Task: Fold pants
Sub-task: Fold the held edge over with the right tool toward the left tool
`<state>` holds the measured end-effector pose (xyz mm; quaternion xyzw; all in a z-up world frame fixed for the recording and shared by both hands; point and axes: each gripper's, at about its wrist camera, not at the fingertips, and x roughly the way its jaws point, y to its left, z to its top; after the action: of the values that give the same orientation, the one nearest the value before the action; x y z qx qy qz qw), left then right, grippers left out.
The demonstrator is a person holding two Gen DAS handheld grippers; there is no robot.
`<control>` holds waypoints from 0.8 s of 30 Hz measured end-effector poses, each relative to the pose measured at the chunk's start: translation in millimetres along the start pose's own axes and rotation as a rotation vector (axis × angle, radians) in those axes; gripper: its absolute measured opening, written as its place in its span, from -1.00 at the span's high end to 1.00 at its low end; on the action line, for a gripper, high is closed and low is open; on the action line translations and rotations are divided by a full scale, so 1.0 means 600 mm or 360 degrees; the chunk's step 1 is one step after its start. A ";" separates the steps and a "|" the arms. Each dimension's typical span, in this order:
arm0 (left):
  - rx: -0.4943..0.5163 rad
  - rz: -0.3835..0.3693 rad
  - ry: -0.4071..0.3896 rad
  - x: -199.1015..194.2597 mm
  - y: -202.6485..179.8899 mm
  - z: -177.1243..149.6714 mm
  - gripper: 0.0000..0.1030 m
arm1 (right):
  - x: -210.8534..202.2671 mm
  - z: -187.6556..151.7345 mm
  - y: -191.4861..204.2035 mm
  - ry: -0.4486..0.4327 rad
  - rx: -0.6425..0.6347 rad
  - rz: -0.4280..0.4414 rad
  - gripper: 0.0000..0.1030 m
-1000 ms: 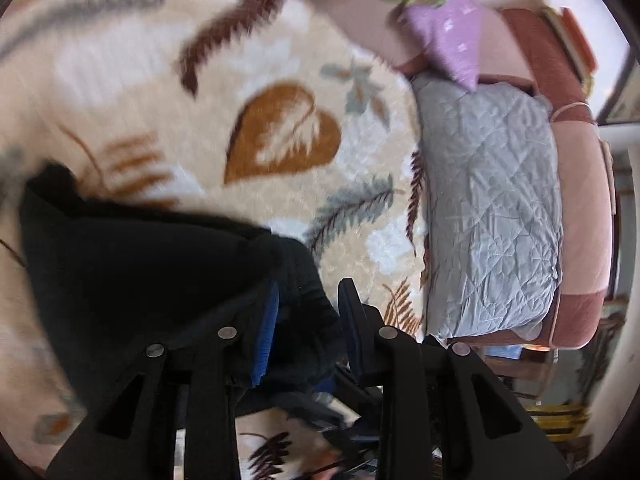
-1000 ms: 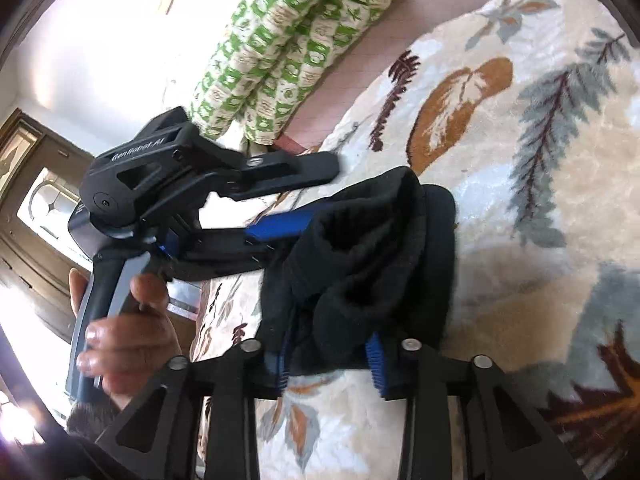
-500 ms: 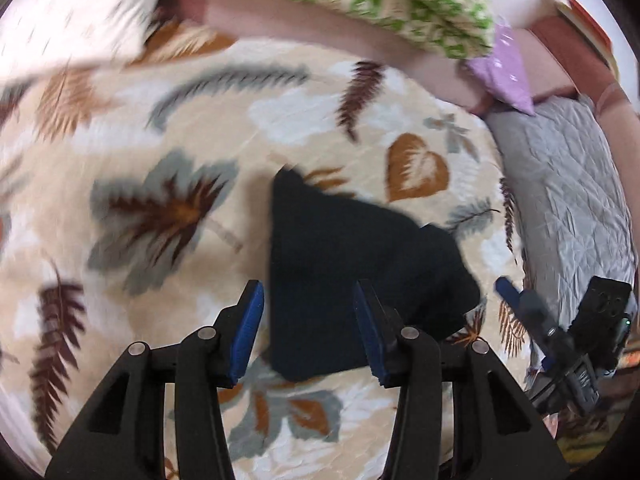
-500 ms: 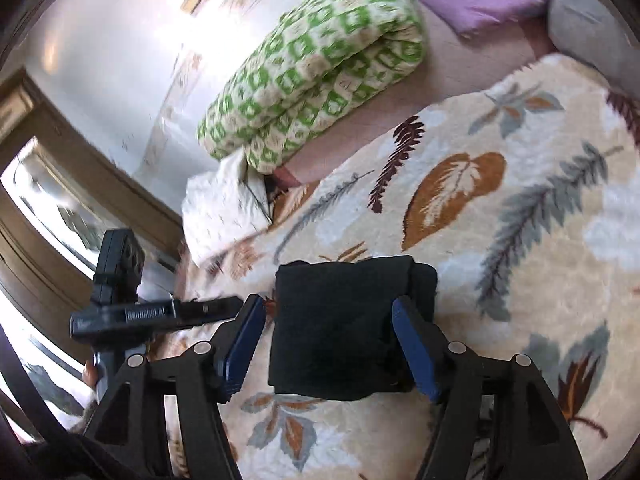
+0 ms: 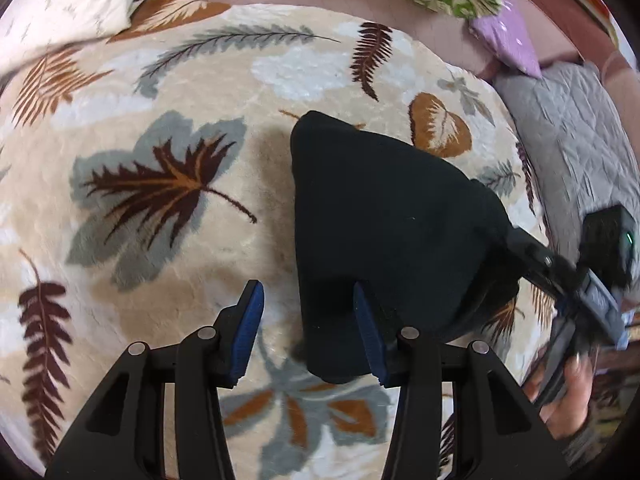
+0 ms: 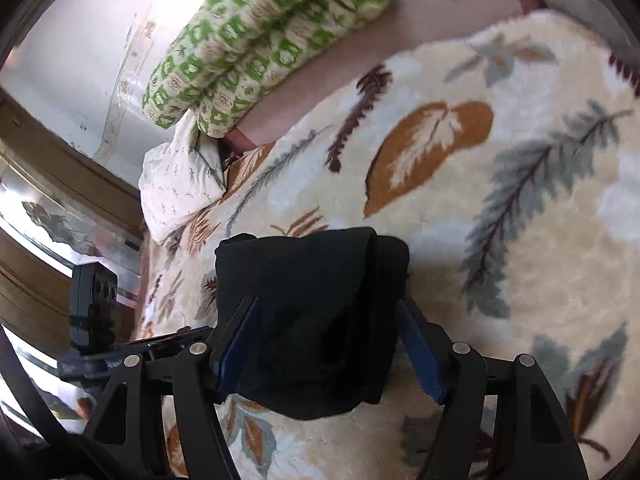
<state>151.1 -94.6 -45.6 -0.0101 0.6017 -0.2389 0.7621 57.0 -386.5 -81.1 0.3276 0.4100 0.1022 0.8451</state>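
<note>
One broad leaf-patterned blanket (image 5: 168, 208) fills both views, and the black pants (image 6: 308, 320) lie folded into a compact bundle on it, at the centre of each frame. The right gripper (image 6: 332, 352) has just been opening, its fingers apart either side of the bundle without pressing it. The left gripper (image 5: 308, 332) stands apart too, over the bundle's near left edge.

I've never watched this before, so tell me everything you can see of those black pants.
The black pants are a soft, fleece-like bundle, folded into a compact, roughly rectangular stack with layered edges showing at one side. They lie flat on the leaf-patterned blanket. Neither tool grips them; the right tool straddles the stack with open fingers.
</note>
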 end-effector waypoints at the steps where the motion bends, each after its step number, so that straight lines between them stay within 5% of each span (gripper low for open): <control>1: 0.0005 -0.0035 0.0018 0.003 0.003 0.000 0.13 | 0.007 0.001 -0.007 0.0020 0.0024 0.0016 -0.39; 7: -0.0101 -0.0163 0.0102 0.020 0.027 0.004 0.13 | 0.047 -0.004 -0.039 0.0152 0.0000 -0.0060 -0.48; 10: -0.0118 -0.0217 0.0107 0.022 0.027 0.006 0.13 | 0.041 -0.003 -0.050 0.0144 0.0039 0.0019 -0.51; 22: -0.0016 -0.0173 0.0094 0.060 -0.001 0.022 0.11 | 0.087 0.006 -0.025 0.0329 -0.0136 0.0108 -0.57; 24: -0.0029 -0.0164 0.0048 0.059 -0.008 0.017 0.14 | 0.085 0.004 -0.025 0.0323 -0.0147 0.0109 -0.38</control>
<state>164.8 -114.8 -73.6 -0.0445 0.6139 -0.2725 0.7395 90.0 -377.0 -121.5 0.2901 0.4769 0.1824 0.8094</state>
